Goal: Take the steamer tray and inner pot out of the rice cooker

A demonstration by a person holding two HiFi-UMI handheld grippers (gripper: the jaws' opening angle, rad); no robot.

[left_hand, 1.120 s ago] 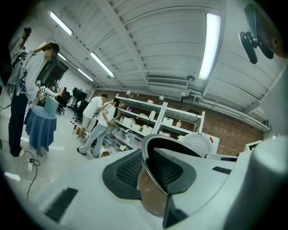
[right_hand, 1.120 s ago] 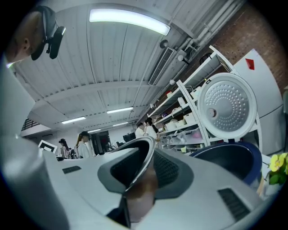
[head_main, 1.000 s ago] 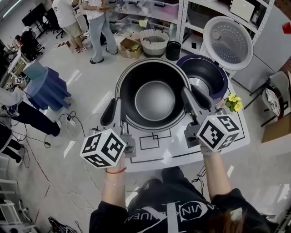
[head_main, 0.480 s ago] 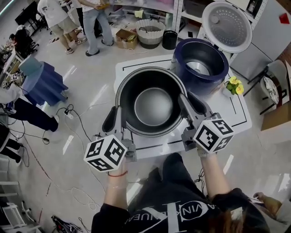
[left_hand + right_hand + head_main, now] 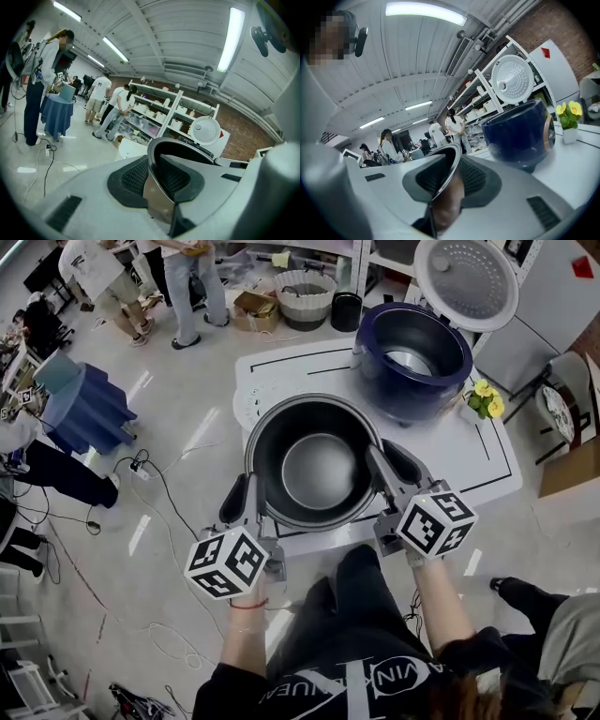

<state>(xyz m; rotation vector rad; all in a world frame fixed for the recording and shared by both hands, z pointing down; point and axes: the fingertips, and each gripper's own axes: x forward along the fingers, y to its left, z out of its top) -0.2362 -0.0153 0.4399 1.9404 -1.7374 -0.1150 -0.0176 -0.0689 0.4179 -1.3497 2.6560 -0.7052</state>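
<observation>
The left tongs (image 5: 246,493) and right tongs (image 5: 386,460) each pinch the pot (image 5: 317,470) by its thin rim. The right jaws have just been closing on it. The pot hangs over the tabletop (image 5: 469,460), in front of the rice cooker (image 5: 398,395). A slipping rim grip could tilt or drop it.

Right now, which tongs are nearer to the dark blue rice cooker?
Right. The right tongs, jaws just closed further on the black metal inner pot, hold its rim toward the dark blue rice cooker; the left tongs hold the opposite rim.
</observation>
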